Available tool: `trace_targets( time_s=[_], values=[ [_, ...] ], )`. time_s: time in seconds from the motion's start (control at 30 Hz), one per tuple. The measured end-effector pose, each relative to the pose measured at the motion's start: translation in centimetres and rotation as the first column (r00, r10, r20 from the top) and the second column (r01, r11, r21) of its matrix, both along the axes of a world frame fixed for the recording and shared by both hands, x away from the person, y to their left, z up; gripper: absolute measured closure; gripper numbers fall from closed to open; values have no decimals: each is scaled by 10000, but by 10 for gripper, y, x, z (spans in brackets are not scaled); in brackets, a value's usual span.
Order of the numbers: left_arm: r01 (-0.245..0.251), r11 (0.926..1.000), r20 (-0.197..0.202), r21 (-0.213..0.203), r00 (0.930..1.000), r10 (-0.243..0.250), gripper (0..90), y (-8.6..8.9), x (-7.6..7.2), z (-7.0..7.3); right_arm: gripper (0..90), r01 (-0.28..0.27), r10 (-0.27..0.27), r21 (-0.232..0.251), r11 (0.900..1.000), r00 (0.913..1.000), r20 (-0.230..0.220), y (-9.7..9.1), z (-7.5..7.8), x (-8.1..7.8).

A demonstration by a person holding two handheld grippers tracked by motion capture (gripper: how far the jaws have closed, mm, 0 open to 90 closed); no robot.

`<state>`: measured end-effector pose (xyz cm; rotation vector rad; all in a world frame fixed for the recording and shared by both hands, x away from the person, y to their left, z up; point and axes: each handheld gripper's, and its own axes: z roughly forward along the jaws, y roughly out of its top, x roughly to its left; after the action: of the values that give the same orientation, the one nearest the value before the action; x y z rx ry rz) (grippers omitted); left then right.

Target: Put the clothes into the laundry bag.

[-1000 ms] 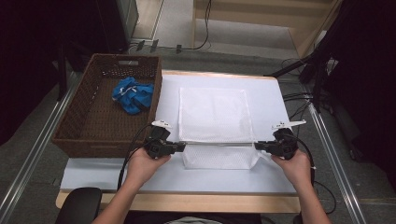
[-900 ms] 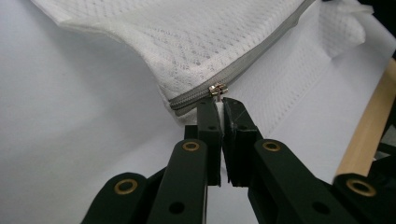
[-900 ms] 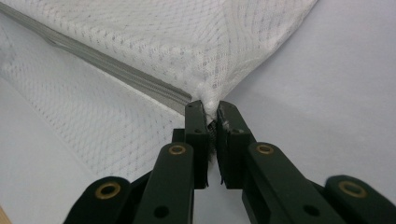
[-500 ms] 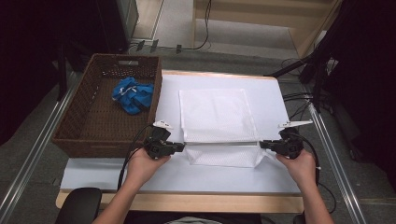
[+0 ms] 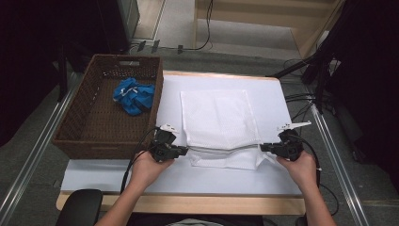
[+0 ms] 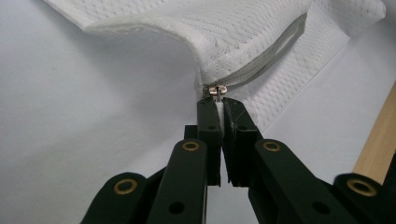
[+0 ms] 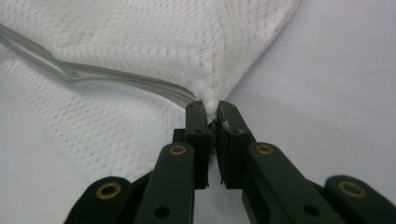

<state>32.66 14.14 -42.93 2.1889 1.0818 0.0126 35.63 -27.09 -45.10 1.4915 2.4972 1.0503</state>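
Note:
A white mesh bag [image 5: 219, 115] lies flat on the white table cover, its zipper [image 5: 221, 150] running along the near edge. My left gripper [image 5: 185, 151] is shut on the metal zipper pull [image 6: 215, 90] at the bag's left end; the jaws [image 6: 218, 106] pinch its tab. My right gripper [image 5: 263, 147] is shut on the bag's right corner, where the zipper [image 7: 116, 77] ends, with mesh fabric [image 7: 140, 42] bunched between its jaws [image 7: 211, 111]. The zipper edge is lifted and stretched between the two grippers, and a flap of mesh hangs below it.
A brown wicker basket [image 5: 94, 141] stands at the left of the table with a crumpled blue cloth [image 5: 134, 95] inside. The wooden table edge [image 5: 188, 203] runs along the front. Cables [image 5: 301, 99] lie at the right side.
Both grippers keep their hold. The left hand has shifted only slightly, and the zipper edge stays stretched between them.

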Motion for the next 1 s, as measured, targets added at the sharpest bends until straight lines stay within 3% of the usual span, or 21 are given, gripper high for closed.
trace_targets(
  time_s=[0.27, 0.5, 1.0],
  values=[
    [175, 9987, -85, 471, 9998, -171, 876, -7, 3, -9, 856, -170, 168, -81, 9998, 9996, -224, 4, -4, 1],
    [186, 9981, -172, 587, 9997, -176, 876, -14, 7, -19, 855, -319, 314, -132, 9994, 9989, -350, 8, -7, 2],
    [331, 9994, -517, -108, 9981, -337, 871, -20, 12, -31, 850, -1010, 1002, -127, 9948, 9937, -501, 31, -12, 5]
  ],
)
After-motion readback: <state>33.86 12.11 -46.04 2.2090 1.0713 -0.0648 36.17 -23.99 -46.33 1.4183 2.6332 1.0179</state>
